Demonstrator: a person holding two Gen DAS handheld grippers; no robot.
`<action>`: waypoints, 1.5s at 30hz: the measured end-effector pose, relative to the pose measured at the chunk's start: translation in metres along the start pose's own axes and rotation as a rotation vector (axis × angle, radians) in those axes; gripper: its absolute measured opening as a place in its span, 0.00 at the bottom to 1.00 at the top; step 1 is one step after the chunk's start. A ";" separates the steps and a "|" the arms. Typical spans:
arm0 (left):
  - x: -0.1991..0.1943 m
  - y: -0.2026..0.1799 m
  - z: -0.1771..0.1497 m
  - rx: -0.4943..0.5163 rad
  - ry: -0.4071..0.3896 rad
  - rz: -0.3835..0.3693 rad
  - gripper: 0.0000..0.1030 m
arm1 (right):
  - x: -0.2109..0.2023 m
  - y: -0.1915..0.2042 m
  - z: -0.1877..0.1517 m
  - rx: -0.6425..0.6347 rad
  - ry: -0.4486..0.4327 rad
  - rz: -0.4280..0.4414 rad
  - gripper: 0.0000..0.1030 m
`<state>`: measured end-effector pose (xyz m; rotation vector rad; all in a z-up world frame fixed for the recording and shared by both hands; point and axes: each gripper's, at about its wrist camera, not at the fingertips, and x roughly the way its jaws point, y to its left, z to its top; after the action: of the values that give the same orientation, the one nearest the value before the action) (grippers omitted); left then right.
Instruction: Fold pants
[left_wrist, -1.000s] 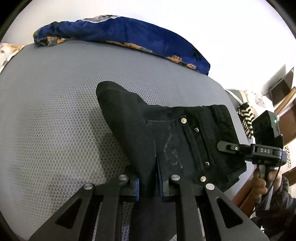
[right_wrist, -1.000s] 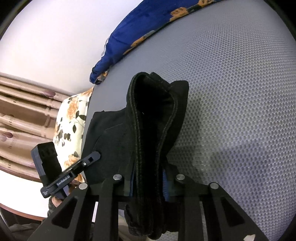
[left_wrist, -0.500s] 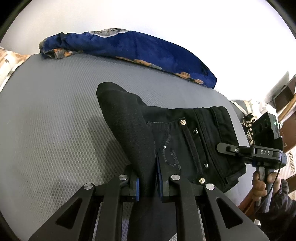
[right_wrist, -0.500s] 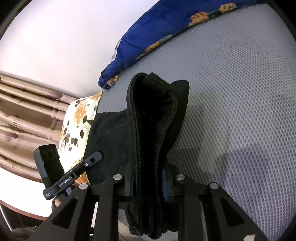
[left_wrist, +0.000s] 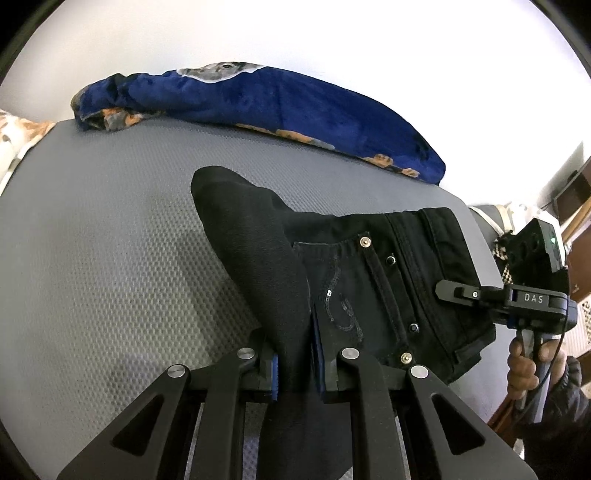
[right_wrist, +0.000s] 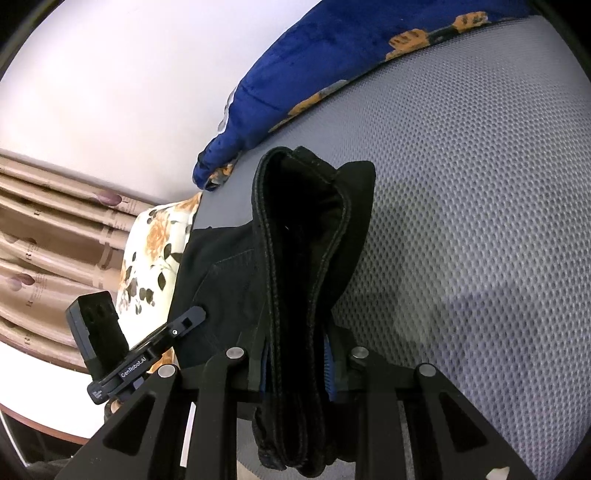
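The black pants (left_wrist: 369, 280) are bunched into a folded stack held above the grey mesh bed surface (left_wrist: 110, 258). My left gripper (left_wrist: 297, 365) is shut on a thick fold of the leg fabric. The rivets and waistband lie to its right, where my right gripper (left_wrist: 480, 295) shows. In the right wrist view my right gripper (right_wrist: 299, 365) is shut on the stacked waistband edge of the pants (right_wrist: 306, 240). My left gripper (right_wrist: 162, 339) shows at the lower left there, at the pants' other side.
A rumpled blue blanket with orange flowers (left_wrist: 277, 107) lies along the far edge of the bed by the white wall. A floral pillow (right_wrist: 155, 251) and beige curtains (right_wrist: 48, 240) are to the left in the right wrist view. Wooden furniture (left_wrist: 576, 206) stands at the far right.
Both grippers keep their hold on the pants. Both views have tilted up a little, showing more wall and blanket; the pants look lifted slightly off the bed.
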<state>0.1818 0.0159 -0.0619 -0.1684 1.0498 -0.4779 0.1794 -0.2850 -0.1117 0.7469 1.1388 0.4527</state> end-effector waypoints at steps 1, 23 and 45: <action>0.002 0.000 0.003 0.003 -0.001 0.001 0.14 | 0.000 -0.001 0.002 0.003 -0.002 0.001 0.21; 0.043 0.014 0.063 0.033 -0.017 0.007 0.14 | 0.011 -0.016 0.052 0.023 -0.039 -0.002 0.21; 0.092 0.062 0.045 -0.061 0.002 0.040 0.46 | 0.038 -0.025 0.041 -0.078 -0.073 -0.269 0.38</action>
<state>0.2765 0.0247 -0.1345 -0.2007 1.0681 -0.4100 0.2309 -0.2885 -0.1456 0.5284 1.1272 0.2394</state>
